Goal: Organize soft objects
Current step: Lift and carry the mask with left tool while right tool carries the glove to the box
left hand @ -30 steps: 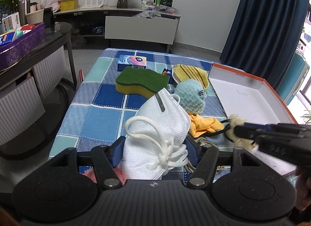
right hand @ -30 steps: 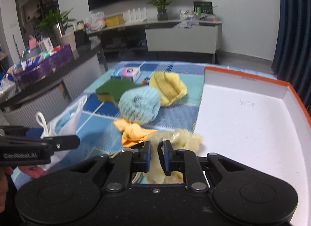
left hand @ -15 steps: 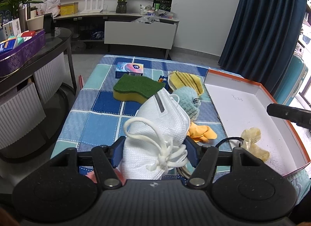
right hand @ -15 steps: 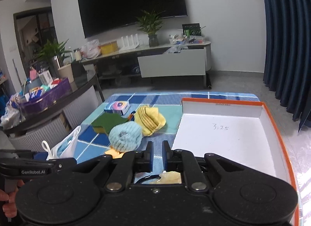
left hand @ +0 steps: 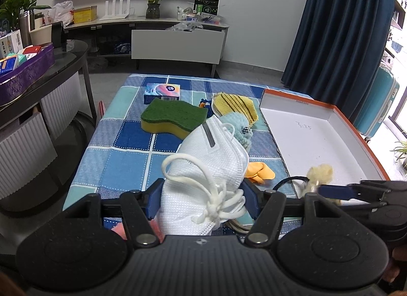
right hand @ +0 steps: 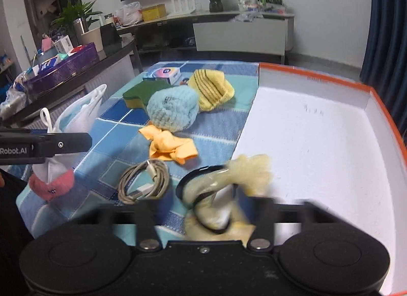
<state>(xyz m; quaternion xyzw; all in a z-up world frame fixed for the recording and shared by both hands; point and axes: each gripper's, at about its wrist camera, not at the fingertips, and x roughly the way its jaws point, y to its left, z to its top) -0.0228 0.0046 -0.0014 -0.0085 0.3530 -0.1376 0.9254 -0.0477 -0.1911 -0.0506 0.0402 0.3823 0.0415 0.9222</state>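
My left gripper [left hand: 203, 200] is shut on a white face mask [left hand: 208, 168] and holds it above the near table edge; the mask also shows in the right wrist view [right hand: 78, 115]. My right gripper [right hand: 201, 209] is blurred, its jaws wide apart, low over a pale yellow fluffy scrunchie [right hand: 244, 171] with a black band at the near edge of the white box [right hand: 318, 143]. In the left wrist view the scrunchie [left hand: 319, 174] lies in the box [left hand: 318, 143] by the right gripper's fingers [left hand: 338, 191].
On the blue checked cloth [right hand: 216, 128] lie a light blue knitted ball [right hand: 173, 107], a yellow striped cloth [right hand: 211, 90], an orange cloth [right hand: 170, 147], a green-yellow sponge [left hand: 173, 116], a coiled cable [right hand: 145, 181], a pink item [right hand: 51, 184] and a small box [left hand: 162, 92].
My right gripper went from shut and raised to open and low over the scrunchie at the box's near edge. The left gripper kept hold of the mask.
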